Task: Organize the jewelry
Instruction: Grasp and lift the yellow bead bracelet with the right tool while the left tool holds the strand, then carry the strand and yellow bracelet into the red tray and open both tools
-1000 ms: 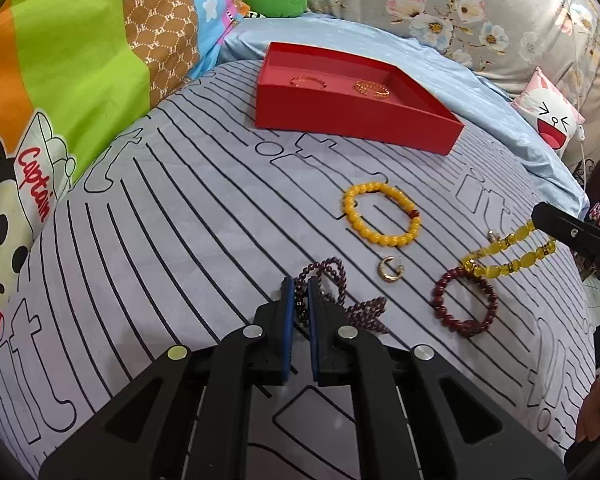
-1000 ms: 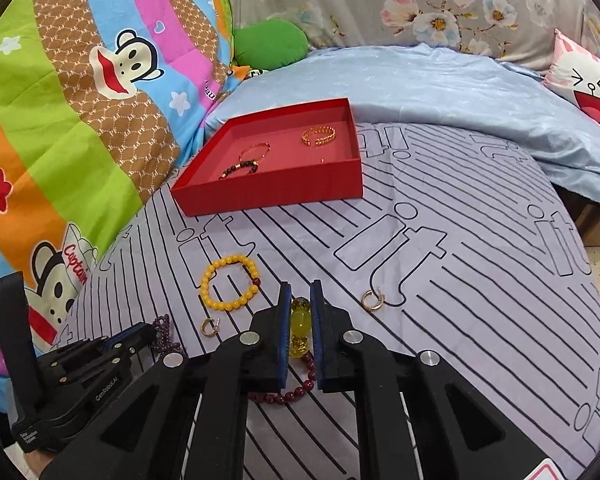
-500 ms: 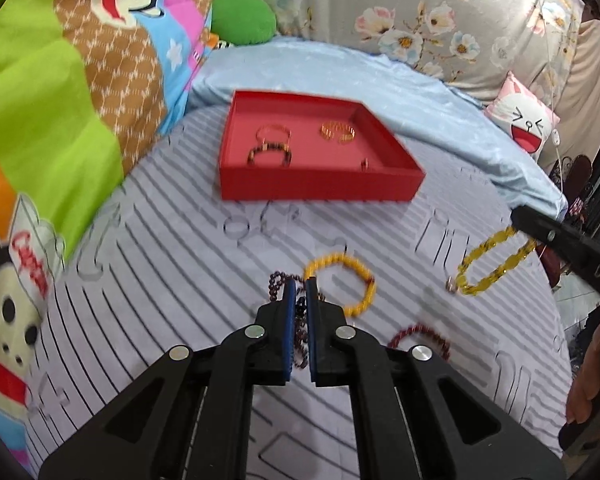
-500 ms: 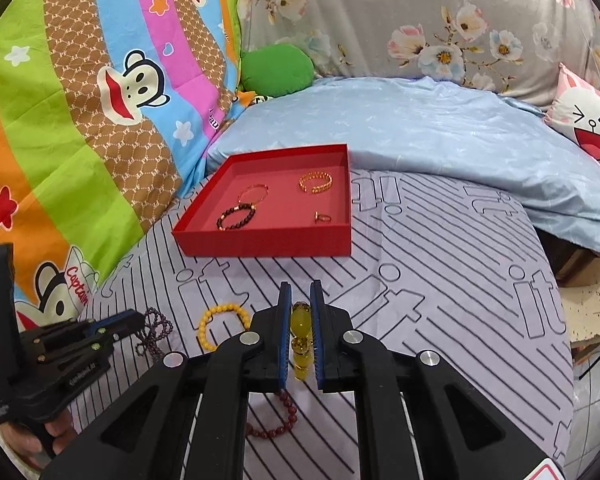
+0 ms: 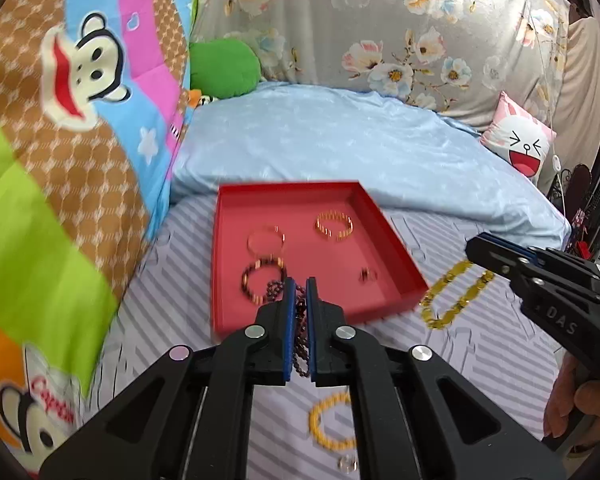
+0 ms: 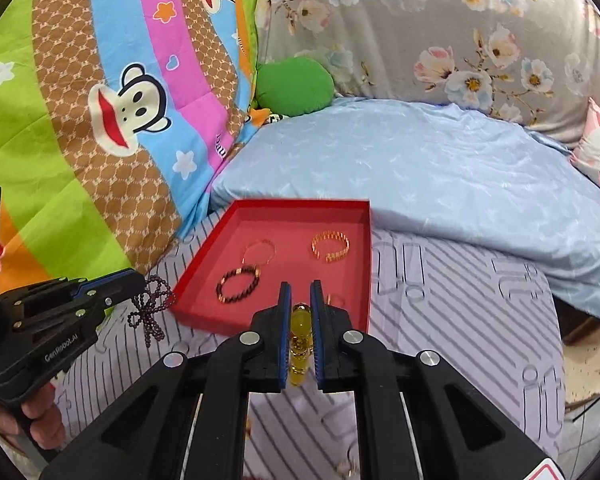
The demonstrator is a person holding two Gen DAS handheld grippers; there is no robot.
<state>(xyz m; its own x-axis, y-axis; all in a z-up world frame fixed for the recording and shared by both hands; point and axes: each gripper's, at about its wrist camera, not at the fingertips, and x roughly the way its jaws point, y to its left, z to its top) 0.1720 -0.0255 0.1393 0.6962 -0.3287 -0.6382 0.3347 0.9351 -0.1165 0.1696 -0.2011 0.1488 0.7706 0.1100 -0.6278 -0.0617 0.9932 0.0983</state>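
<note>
A red tray (image 5: 396,256) (image 6: 362,240) lies on the striped bedcover and holds a gold bangle (image 5: 334,226), a thin gold bracelet (image 5: 266,238), a dark bead bracelet (image 5: 260,282) and a small ring (image 5: 367,275). My left gripper (image 5: 299,292) is shut on a dark red bead necklace (image 6: 150,308) that hangs in front of the tray's near edge. My right gripper (image 6: 300,296) is shut on a yellow bead bracelet (image 5: 454,298) (image 6: 300,340), held in the air just right of the tray's near right corner.
A yellow bead bracelet (image 5: 332,424) and a small ring (image 5: 346,464) lie on the bedcover below my left gripper. A cartoon quilt (image 5: 60,160) rises on the left. A blue blanket (image 5: 340,144) and pillows lie behind the tray.
Both grippers have lifted their beads off the bedcover and moved forward to the red tray. The tray now looks much nearer in both views.
</note>
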